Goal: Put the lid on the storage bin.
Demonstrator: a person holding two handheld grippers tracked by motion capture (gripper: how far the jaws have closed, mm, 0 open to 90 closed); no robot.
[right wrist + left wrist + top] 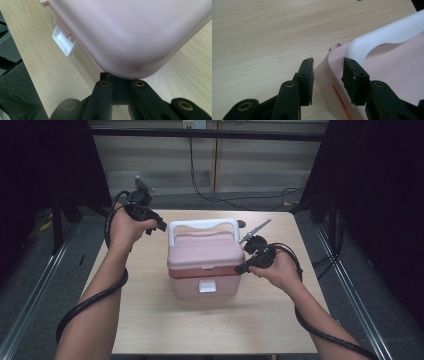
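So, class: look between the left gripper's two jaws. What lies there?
In the left gripper view, the left gripper has the pink box's lid corner between its open jaws, near the white handle; the pads are not pressing it.

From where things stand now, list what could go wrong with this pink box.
1. The left gripper is open, its jaws astride the lid edge of the pink box beside the white handle; closing here may clamp the lid rim instead of the handle.
2. The right gripper is shut and pressed against the lid's corner; a push could slide the box across the table.
3. The white latch looks closed, so prying may strain the lid.
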